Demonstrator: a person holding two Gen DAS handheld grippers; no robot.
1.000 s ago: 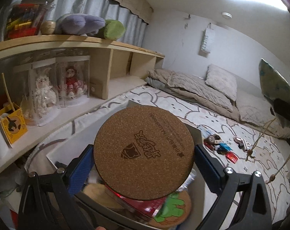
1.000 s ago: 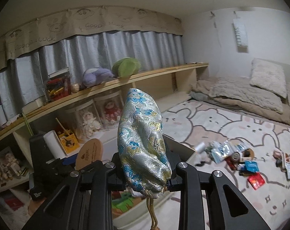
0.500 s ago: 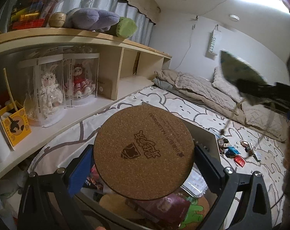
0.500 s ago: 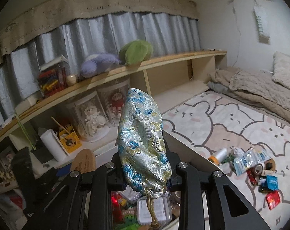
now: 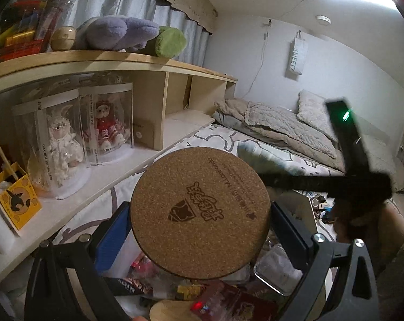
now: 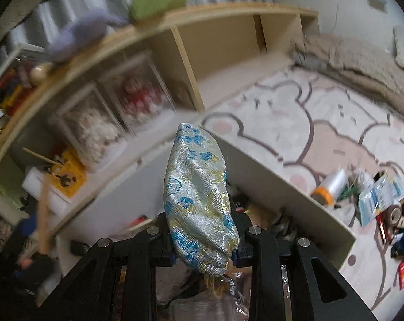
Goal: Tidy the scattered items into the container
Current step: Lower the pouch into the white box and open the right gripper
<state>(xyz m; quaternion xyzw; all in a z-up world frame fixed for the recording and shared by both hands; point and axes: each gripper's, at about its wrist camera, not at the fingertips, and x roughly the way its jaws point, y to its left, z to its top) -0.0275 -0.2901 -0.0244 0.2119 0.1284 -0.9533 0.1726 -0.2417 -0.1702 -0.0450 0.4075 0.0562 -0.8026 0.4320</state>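
My left gripper (image 5: 199, 230) is shut on a round cork coaster (image 5: 199, 211) with a printed logo, held flat side toward the camera over the white container (image 5: 300, 203). My right gripper (image 6: 203, 251) is shut on a silver brocade pouch (image 6: 199, 198) with blue flowers, standing on end above the same container (image 6: 282, 184). In the left wrist view the right gripper's black body (image 5: 327, 182) crosses blurred behind the coaster, carrying the pouch (image 5: 258, 157). Packets and boxes fill the container (image 5: 223, 299). Scattered items (image 6: 383, 200) lie on the rug to the right.
A wooden shelf (image 5: 121, 61) runs along the left wall with boxed dolls (image 5: 81, 131), plush toys (image 5: 127, 34) and a yellow box (image 5: 14, 198). Bedding and pillows (image 5: 290, 125) lie at the back. A person's sleeve (image 5: 399, 267) shows at the right edge.
The right gripper swung down and in over the container with the pouch, tilting further downward. The left gripper drifted slightly, still holding the coaster.
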